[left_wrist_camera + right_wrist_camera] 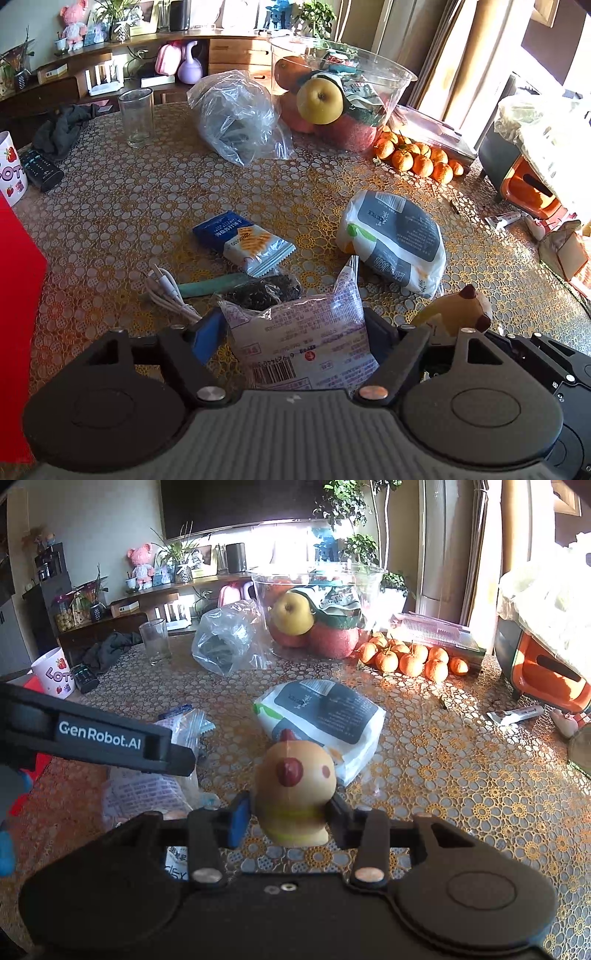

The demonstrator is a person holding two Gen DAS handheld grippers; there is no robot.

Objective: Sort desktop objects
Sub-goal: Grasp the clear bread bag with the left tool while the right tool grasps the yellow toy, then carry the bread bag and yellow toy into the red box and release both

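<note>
While both tools hang low over the patterned table (129,206), the left gripper (295,332) sits at the bottom centre of its frame with its jaws closed partway on a pale printed packet (303,339), which stands up between them with a barcode at its lower edge. At the bottom centre of the other view, the right gripper (290,812) has its jaws pressed on both sides of a small chicken toy (295,797), tan with a red comb, beak and cheek spot. From the right wrist view, the left tool's black arm crosses the left side of the frame, close beside the toy.

Just above the packet lie a dark scrubbing brush with a green handle (236,286), a coiled white cable (166,291) and a blue snack packet (243,242). A white and grey tissue pack (395,240) lies to the right of centre. Farther up stand a crumpled clear bag (236,118), a drinking glass (136,118) and a clear bowl (369,74) piled with fruit and wrappers. A row of tangerines (417,158) rests beside the bowl, toward the upper right.
</note>
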